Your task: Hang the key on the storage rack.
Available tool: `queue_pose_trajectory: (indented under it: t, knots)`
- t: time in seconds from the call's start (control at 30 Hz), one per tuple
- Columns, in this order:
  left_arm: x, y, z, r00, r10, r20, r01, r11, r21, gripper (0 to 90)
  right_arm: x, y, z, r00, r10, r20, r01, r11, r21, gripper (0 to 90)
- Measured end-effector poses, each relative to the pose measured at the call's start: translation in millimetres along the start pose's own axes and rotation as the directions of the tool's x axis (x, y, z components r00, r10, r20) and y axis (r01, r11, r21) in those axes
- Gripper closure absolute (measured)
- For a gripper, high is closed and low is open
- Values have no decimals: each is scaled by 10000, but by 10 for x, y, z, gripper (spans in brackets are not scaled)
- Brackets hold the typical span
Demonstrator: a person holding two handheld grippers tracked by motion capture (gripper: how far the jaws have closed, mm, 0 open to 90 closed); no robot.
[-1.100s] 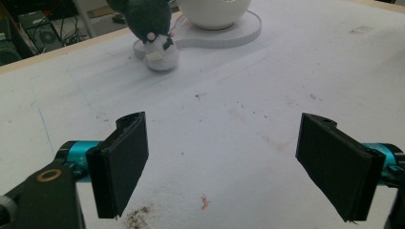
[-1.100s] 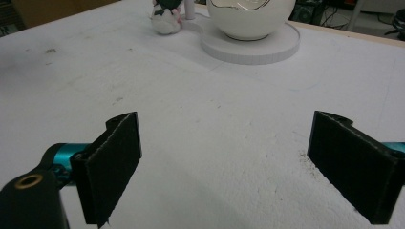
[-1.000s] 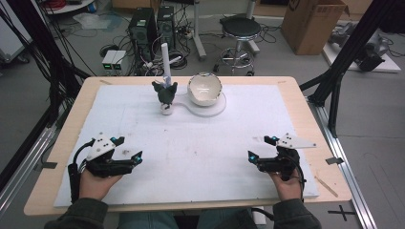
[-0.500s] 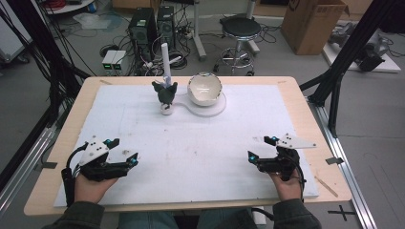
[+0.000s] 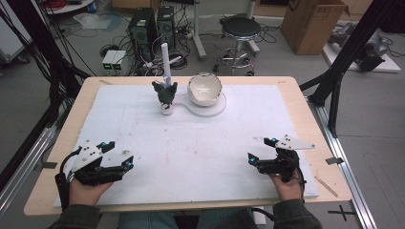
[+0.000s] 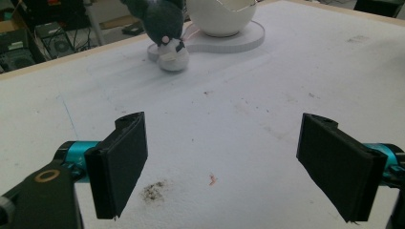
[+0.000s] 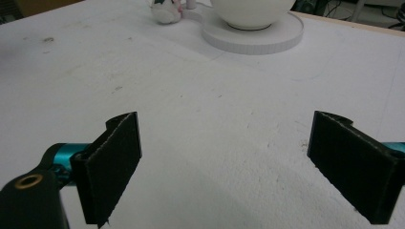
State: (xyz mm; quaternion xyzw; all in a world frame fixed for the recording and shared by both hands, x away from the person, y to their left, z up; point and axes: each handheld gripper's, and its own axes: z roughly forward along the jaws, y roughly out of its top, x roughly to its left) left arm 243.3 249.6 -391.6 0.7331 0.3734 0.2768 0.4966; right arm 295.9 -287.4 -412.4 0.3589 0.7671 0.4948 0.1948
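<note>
The toy point(image 5: 165, 93) is dark grey with a white base, the bowl point(image 5: 204, 88) white, the claws point(image 5: 116, 155) black with teal joints.

Count with me: two grippers on the table, the left gripper point(image 5: 120, 155) and the right gripper point(image 5: 261, 149), and each one shows two black jaws spread wide. One table point(image 5: 296, 98), one white mat point(image 5: 200, 152) over it. On the mat, one dark plush toy point(image 5: 165, 93), one white post point(image 5: 166, 62) rising behind it, one cracked white bowl point(image 5: 204, 88), one round white base point(image 5: 217, 109) under that. Beyond the table: one stool point(image 5: 241, 28), one cardboard box point(image 5: 313, 21), two computer towers point(image 5: 154, 21).
</note>
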Motion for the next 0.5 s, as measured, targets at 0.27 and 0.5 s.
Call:
queue_pose_trajectory:
  t: [0.27, 0.5]
  knots:
    - [0, -16, 4, 9999, 173, -5, -173, 9999, 11, 182, 13, -7, 25, 9999, -112, -96, 113, 9999, 63, 105]
    - [-6, -32, 25, 10000, 57, 76, -56, 10000, -78, 181, 21, -12, 11, 10000, -53, -39, 53, 10000, 51, 105]
